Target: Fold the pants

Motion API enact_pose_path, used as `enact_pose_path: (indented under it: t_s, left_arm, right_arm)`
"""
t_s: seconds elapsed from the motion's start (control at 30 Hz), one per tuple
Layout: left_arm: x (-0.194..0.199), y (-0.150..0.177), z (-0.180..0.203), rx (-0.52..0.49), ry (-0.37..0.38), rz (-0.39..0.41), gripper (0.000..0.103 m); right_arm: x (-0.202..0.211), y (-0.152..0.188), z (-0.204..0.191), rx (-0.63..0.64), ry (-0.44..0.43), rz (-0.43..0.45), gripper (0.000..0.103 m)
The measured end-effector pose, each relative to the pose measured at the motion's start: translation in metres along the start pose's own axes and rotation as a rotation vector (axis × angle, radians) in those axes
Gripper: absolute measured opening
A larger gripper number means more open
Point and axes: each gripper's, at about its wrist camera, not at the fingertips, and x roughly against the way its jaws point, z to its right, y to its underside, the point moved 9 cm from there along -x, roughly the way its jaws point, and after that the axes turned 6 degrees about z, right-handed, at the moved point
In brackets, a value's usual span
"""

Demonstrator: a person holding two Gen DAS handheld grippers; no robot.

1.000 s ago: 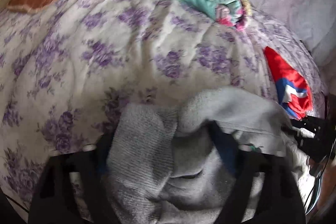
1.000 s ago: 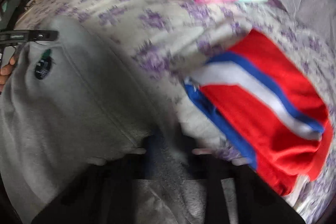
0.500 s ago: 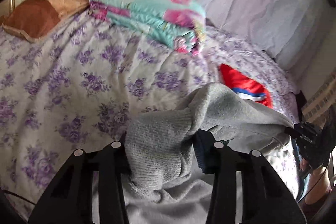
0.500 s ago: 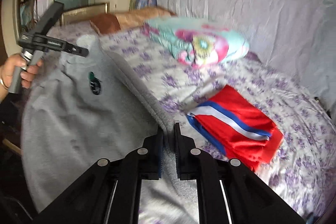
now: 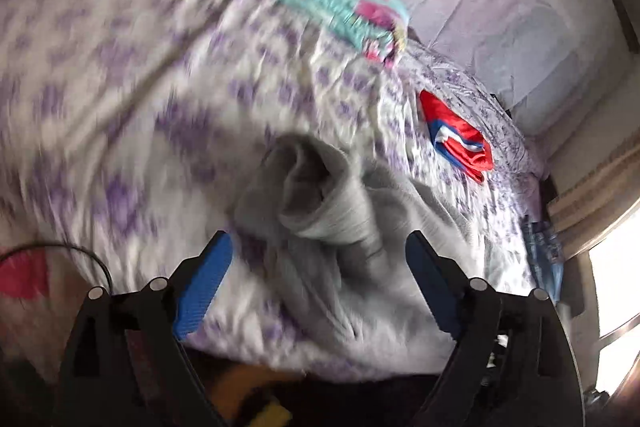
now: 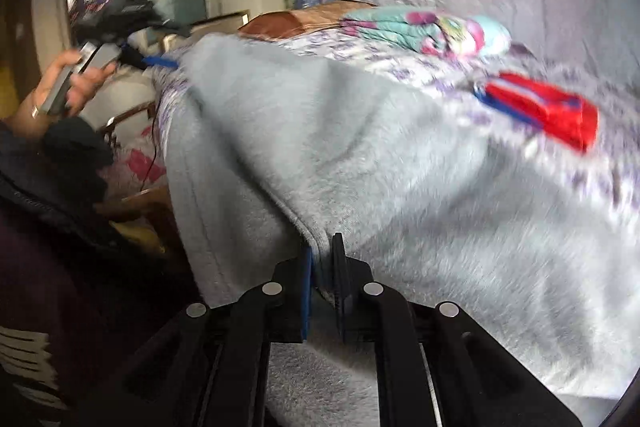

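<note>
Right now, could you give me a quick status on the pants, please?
Left tool opening, pants off its pads. Right tool shut on pants edge. Red garment lies apart.

The left gripper (image 5: 318,259), earlier clamped on the bunched grey fleece pants (image 5: 320,195), has let go: its jaws are opening, pads clear of the cloth at lower centre. The pants now lie spread across the floral bed (image 5: 120,99).

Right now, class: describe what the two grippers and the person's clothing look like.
Both the left gripper and the right gripper have black angular linkage arms with round silver pivot pins and ribbed blue pads. A thin black cable runs by the left one. The sleeve is dark.
</note>
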Motion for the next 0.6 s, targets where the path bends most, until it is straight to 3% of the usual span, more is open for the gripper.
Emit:
enact_pose_path:
  t_s: [0.17, 0.33, 0.43, 0.53, 0.6]
  left_arm:
    - [-0.011, 0.020, 0.029, 0.046, 0.105, -0.056, 0.086]
    - [-0.037, 0.026, 0.033, 0.134, 0.100, -0.086, 0.086]
    - [-0.048, 0.019, 0.037, 0.156, 0.099, -0.071, 0.083]
    - [-0.045, 0.005, 0.036, 0.162, 0.093, -0.026, 0.049]
    - [-0.035, 0.001, 0.031, 0.155, 0.092, -0.003, 0.038]
  right_arm:
    - [0.001, 0.000, 0.002, -0.056, 0.009, 0.047, 0.011]
    - [0.007, -0.010, 0.002, -0.046, 0.038, 0.084, 0.011]
    - [0.021, -0.035, 0.004, -0.006, 0.066, 0.141, 0.011]
    - [0.036, -0.056, 0.001, 0.019, 0.074, 0.186, 0.011]
    - [0.046, -0.061, -0.010, 0.009, 0.014, 0.202, 0.011]
